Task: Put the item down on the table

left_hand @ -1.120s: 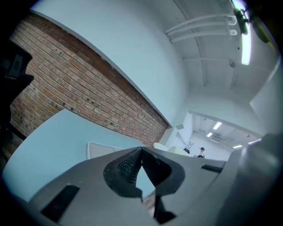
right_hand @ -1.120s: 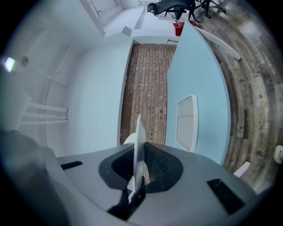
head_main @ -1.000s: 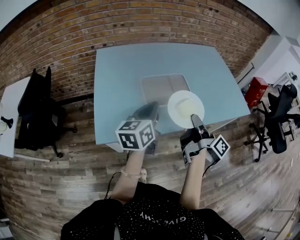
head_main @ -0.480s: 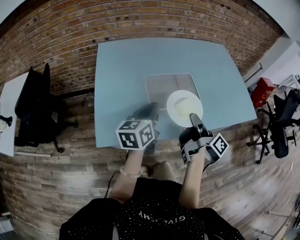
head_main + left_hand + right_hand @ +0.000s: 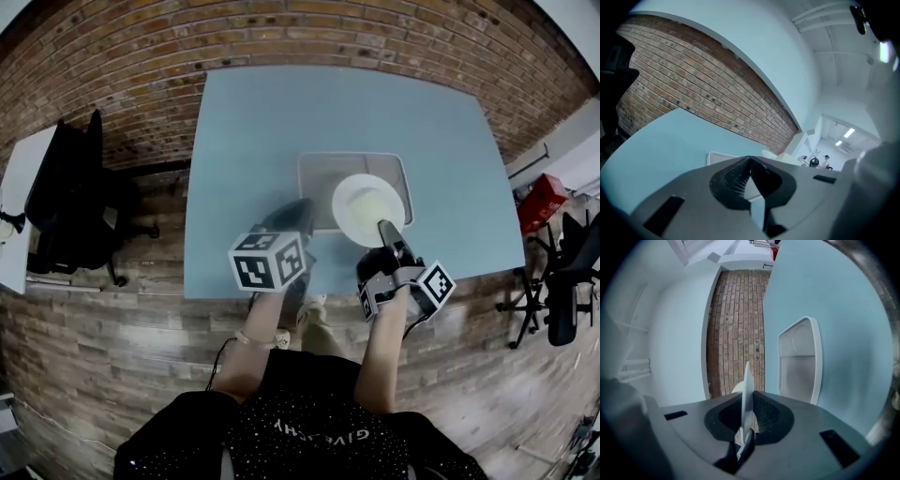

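In the head view I see the light blue table point(image 5: 253, 141) filling the upper middle of the frame, with a pale rectangular tray point(image 5: 323, 183) lying on it near centre. The white plate point(image 5: 368, 206) overlaps the tray's right half and its lower edge. From here I cannot tell whether it rests on the tray or hangs above it. My right gripper point(image 5: 386, 231) reaches up from the lower right and pinches the plate's lower rim. My left gripper point(image 5: 298, 210) sits at the tray's lower left corner, just left of the plate and apart from it. A black chair point(image 5: 66, 202) stands on the wooden floor point(image 5: 112, 356) at far left.

In the left gripper view, the jaws of the left gripper point(image 5: 750, 161) are pressed together with nothing between them. Past them show the tray point(image 5: 717, 157), the table point(image 5: 665, 140) and a brick wall point(image 5: 693, 89).

In the right gripper view, the right gripper point(image 5: 749, 404) is clamped on the plate point(image 5: 747, 378), which appears edge-on as a thin white blade rising from between the jaws. The tray point(image 5: 799, 357) lies on the table point(image 5: 829, 296) at centre right, and the brick wall point(image 5: 736, 319) runs up the middle.
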